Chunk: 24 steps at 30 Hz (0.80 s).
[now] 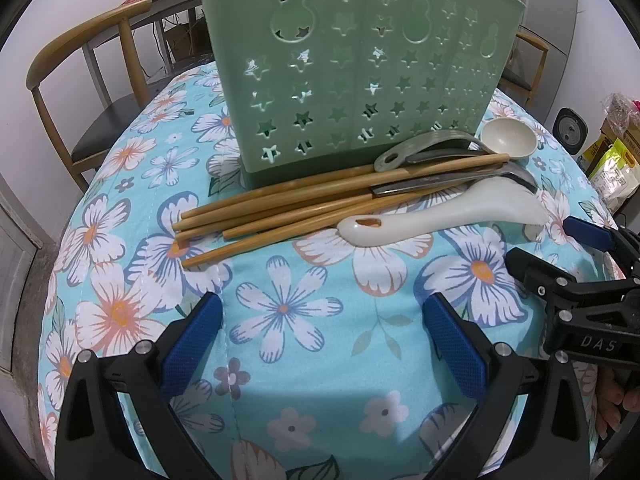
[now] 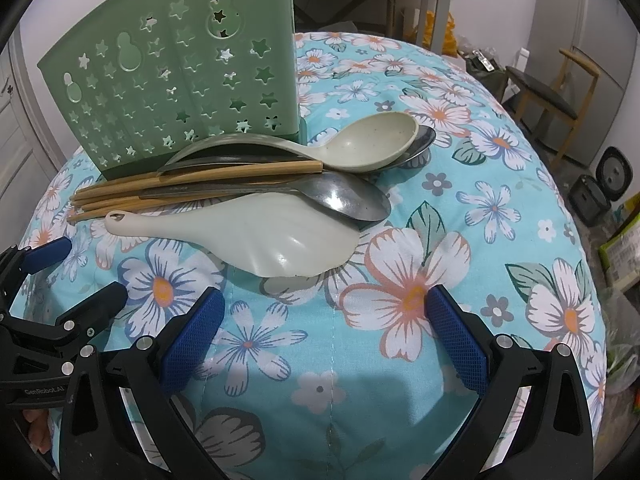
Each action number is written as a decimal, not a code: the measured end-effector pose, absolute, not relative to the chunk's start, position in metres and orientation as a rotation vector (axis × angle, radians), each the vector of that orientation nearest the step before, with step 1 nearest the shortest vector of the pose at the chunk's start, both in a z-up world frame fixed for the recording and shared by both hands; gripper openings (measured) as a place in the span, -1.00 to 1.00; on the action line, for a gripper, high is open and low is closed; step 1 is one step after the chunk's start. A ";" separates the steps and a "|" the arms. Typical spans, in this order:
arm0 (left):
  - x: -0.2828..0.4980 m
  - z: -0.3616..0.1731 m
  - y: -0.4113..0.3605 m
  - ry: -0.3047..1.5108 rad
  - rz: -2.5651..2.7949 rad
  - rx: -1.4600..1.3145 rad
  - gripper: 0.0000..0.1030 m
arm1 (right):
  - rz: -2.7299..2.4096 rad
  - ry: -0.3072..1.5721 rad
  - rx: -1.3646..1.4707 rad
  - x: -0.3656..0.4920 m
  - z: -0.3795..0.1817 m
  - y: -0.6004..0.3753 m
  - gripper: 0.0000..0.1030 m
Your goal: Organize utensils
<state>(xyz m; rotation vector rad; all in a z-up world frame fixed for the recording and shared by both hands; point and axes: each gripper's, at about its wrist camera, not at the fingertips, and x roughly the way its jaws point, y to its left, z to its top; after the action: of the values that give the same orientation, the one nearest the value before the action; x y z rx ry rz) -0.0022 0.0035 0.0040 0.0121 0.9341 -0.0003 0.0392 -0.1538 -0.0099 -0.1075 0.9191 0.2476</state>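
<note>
Well, both the left gripper (image 1: pixel 322 336) and right gripper (image 2: pixel 324 330) gape empty; the rice paddle (image 2: pixel 256 236) lies at twelve o'clock, nearest, before the green utensil holder (image 2: pixel 176 76). Pinch its narrow handle.

The green holder (image 1: pixel 352 68) looks like matt moulded plastic. The chopsticks (image 1: pixel 280 208) look like pale wood or bamboo, smooth and dull. The rice paddle (image 2: pixel 256 240) is glossy white plastic, catching highlights. 1 spoon (image 2: pixel 344 200) is polished metal, slightly smudged; the cream spoon (image 2: pixel 372 142) looks matt and speckled. The tablecloth (image 2: pixel 460 184) is soft printed cloth. The fingertips (image 1: pixel 188 344) carry blue, textured pads on black plastic.
</note>
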 end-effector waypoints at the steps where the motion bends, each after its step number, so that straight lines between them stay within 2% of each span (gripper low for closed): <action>1: -0.002 0.004 0.004 0.934 -0.001 0.010 0.92 | 0.247 0.918 -0.108 0.039 -0.010 -0.154 0.88; 24: -0.001 0.003 0.000 0.934 0.000 0.013 0.92 | 0.248 0.919 -0.106 0.039 -0.010 -0.154 0.88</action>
<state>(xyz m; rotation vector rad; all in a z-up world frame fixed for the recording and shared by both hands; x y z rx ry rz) -0.0010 0.0000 0.0030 0.0133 0.9343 0.0003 0.0387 -0.1536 -0.0101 -0.1064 0.9187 0.2481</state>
